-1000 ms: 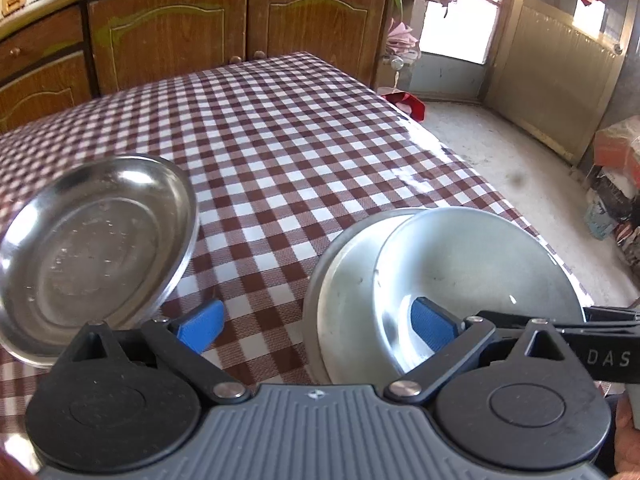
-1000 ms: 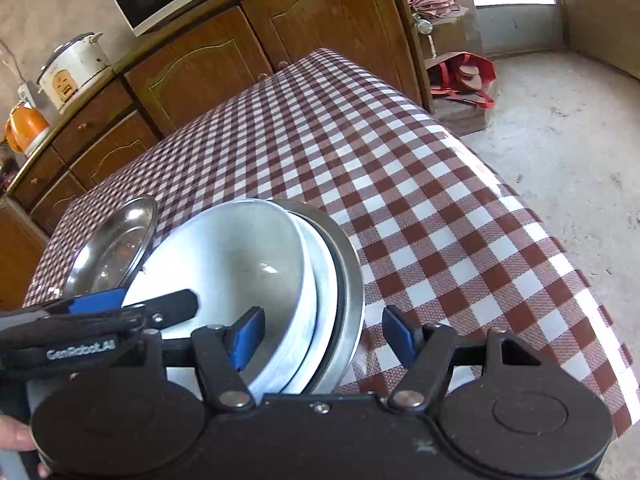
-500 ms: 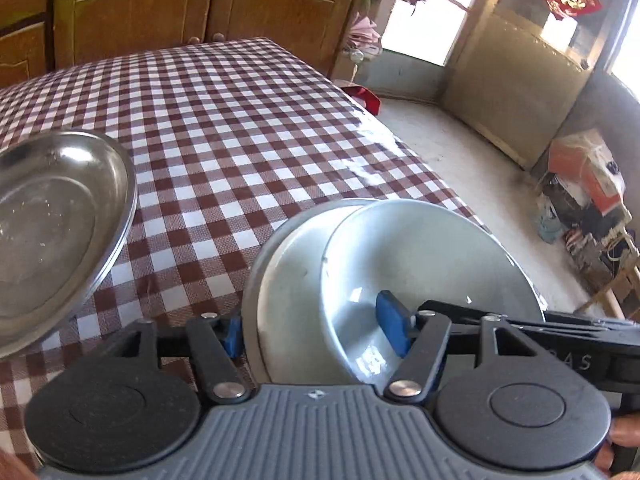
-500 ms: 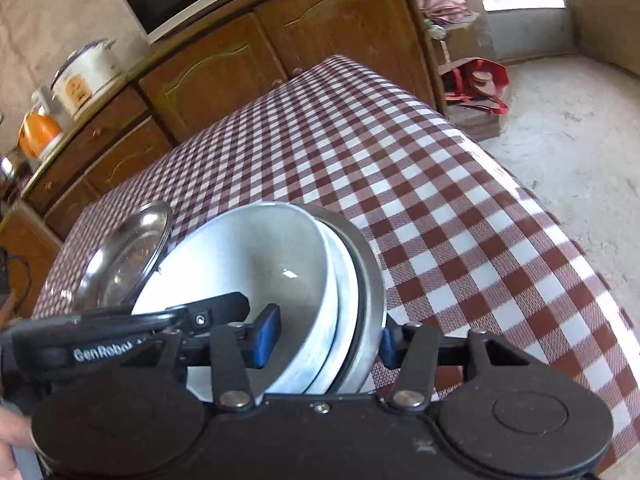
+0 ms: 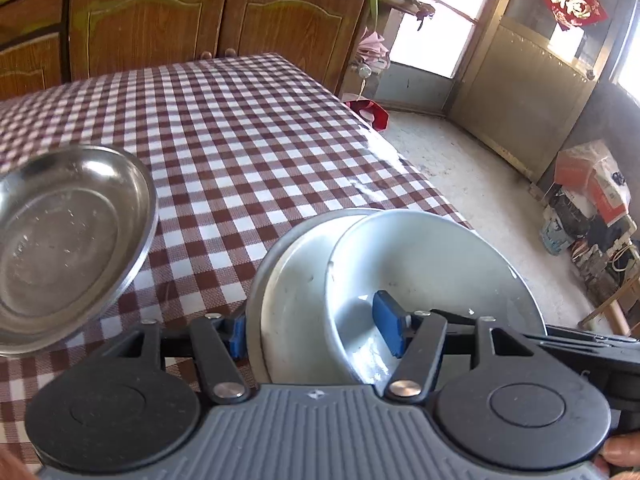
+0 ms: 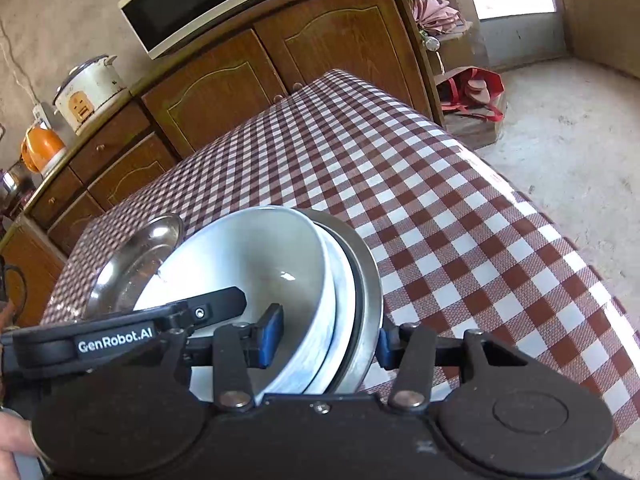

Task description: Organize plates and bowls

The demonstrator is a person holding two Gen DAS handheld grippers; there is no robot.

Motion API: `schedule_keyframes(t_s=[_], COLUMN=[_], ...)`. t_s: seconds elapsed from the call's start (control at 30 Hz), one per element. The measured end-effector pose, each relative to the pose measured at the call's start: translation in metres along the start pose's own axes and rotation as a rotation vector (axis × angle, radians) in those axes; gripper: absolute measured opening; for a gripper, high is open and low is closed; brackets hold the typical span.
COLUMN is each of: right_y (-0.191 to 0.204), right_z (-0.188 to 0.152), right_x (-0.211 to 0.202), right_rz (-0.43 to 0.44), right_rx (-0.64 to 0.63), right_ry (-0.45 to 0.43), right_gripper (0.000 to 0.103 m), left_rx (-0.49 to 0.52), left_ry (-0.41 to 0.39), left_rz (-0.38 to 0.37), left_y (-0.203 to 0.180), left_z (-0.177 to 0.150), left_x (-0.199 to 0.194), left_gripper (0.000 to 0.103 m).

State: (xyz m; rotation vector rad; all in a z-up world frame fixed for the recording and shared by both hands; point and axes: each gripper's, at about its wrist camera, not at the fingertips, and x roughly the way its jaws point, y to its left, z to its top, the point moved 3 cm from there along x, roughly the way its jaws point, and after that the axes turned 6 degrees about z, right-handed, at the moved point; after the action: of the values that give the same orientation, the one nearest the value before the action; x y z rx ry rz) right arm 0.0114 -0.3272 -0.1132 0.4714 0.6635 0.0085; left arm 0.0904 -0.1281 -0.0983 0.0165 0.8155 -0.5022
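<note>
A white bowl (image 5: 432,264) sits in a white plate (image 5: 292,280), which rests in a steel plate (image 5: 256,288), near the right edge of the checked table (image 5: 248,140). My left gripper (image 5: 314,332) straddles the left rims of this stack; its jaws are closing, one blue pad inside the bowl and the other against the steel rim. My right gripper (image 6: 328,340) is shut on the opposite rims of the white bowl (image 6: 248,264) and steel plate (image 6: 368,280). A second steel dish (image 5: 68,240) lies apart to the left.
Wooden cabinets (image 5: 148,20) stand behind the table, with a microwave (image 6: 192,4) and a rice cooker (image 6: 88,88) on top. The table's right edge drops to a concrete floor (image 6: 560,128), where a red bag (image 6: 472,88) lies.
Both grippers' jaws have come in from wide apart onto the rims of the stacked dishes. The stack and the steel dish have stayed where they were.
</note>
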Motion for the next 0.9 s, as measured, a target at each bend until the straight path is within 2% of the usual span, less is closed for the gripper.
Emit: schedule_keyframes(t_s=[0.47, 0.9], right_y=[0.028, 0.069], right_z=[-0.003, 0.000], right_x=[-0.024, -0.042], right_rz=[0.024, 0.075], right_rx=[-0.042, -0.105], right_ry=[-0.013, -0.032], right_gripper=[0.056, 0.056], left_rx=[-0.016, -0.055], left_ry=[-0.036, -0.095], left_rz=[0.027, 0.072], left_y=[0.007, 0.022], left_z=[-0.002, 0.000], left_x=[-0.043, -0.082], left_gripper=[0.063, 0.063])
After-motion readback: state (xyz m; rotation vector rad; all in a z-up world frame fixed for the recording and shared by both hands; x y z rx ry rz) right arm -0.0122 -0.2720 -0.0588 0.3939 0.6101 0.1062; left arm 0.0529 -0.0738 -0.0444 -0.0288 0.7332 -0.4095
